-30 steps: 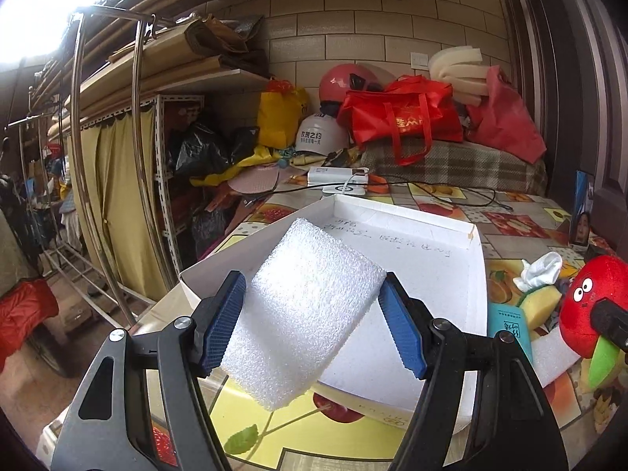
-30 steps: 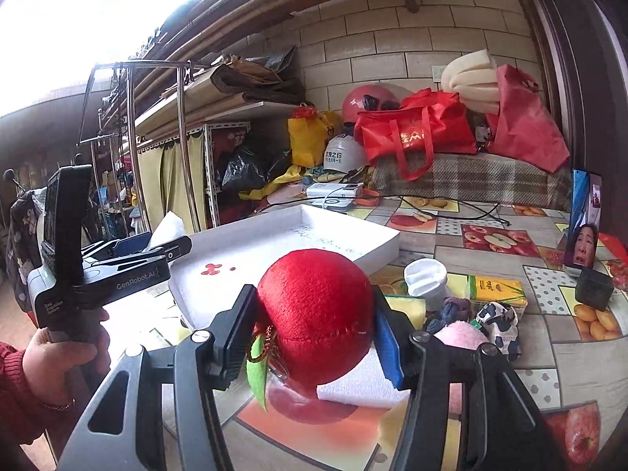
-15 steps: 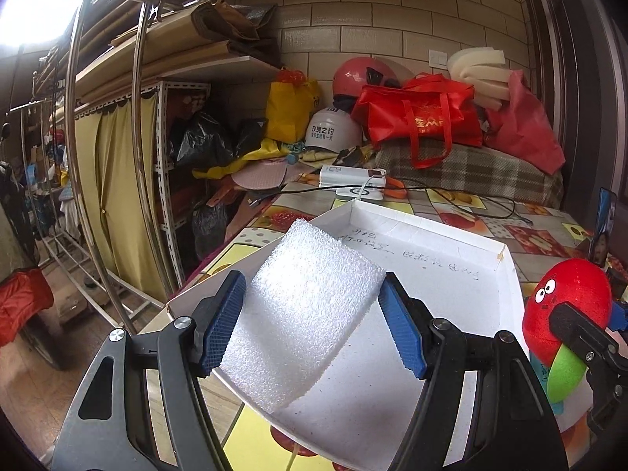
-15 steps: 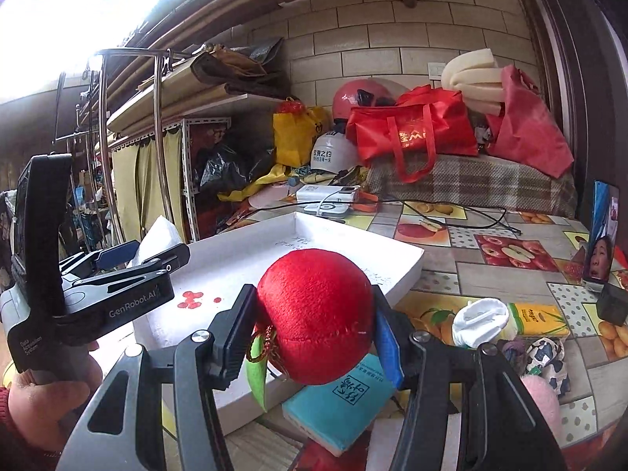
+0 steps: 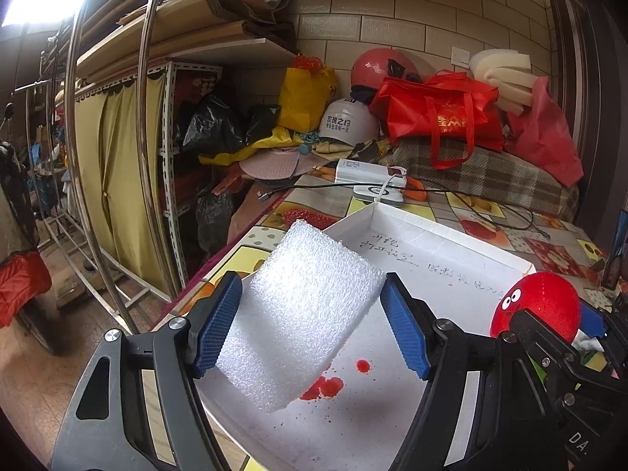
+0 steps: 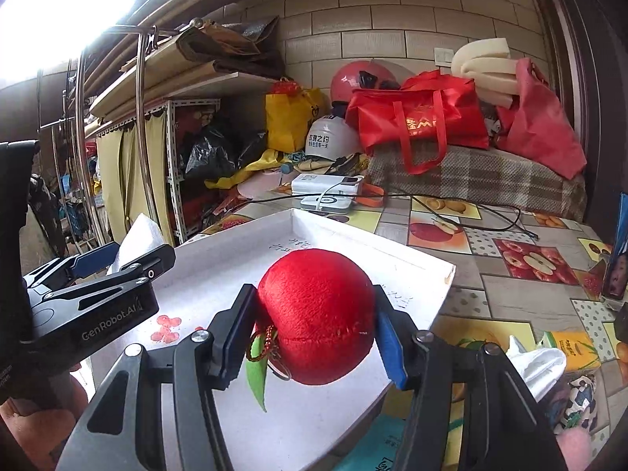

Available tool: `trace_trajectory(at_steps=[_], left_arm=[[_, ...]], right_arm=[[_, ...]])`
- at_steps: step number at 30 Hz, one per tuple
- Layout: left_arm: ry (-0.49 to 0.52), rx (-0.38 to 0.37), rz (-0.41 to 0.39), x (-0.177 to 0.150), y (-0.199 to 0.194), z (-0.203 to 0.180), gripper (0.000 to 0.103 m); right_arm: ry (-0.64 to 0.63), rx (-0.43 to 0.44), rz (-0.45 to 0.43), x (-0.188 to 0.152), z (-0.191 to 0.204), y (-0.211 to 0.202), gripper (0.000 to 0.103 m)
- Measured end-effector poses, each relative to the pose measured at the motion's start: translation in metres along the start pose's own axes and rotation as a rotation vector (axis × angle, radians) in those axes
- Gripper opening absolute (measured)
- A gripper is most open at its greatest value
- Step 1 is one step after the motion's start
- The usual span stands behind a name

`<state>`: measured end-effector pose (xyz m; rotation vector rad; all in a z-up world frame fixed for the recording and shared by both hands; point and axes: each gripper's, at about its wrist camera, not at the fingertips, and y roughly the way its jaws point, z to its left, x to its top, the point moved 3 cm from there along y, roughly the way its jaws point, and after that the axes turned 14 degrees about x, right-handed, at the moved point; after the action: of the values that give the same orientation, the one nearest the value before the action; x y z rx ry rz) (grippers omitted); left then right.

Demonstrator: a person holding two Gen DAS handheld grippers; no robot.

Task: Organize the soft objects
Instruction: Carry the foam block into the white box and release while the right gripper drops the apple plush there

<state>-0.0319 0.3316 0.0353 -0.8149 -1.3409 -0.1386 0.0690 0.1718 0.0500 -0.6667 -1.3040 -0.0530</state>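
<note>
My left gripper [image 5: 310, 327] is shut on a white foam block [image 5: 302, 314] and holds it above the near left part of a white shallow box [image 5: 443, 235]. My right gripper [image 6: 310, 333] is shut on a red plush apple [image 6: 318, 314] with a green leaf, above the box's near right part [image 6: 412, 263]. The plush apple also shows in the left wrist view [image 5: 537, 306], and the left gripper with the foam shows in the right wrist view [image 6: 117, 263]. Red stains [image 5: 329, 384] mark the box floor.
On the fruit-patterned table [image 6: 490, 306] right of the box lie a white cloth [image 6: 537, 361], a yellow packet [image 6: 573, 349], a teal book [image 6: 388, 443] and small plush toys [image 6: 581, 396]. Power banks [image 6: 329, 192], cables, helmets and red bags [image 6: 420, 117] fill the back.
Both grippers have moved left and forward over the white box, still holding the foam block and the plush apple. The box now fills the space under both.
</note>
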Motion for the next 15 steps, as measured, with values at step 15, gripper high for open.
trace_trajectory(at_steps=[15], left_arm=[[-0.058,0.032,0.003,-0.002,0.000,0.008,0.103]], right_arm=[[-0.030,-0.020,-0.072,0.005,0.006,-0.013,0.103]])
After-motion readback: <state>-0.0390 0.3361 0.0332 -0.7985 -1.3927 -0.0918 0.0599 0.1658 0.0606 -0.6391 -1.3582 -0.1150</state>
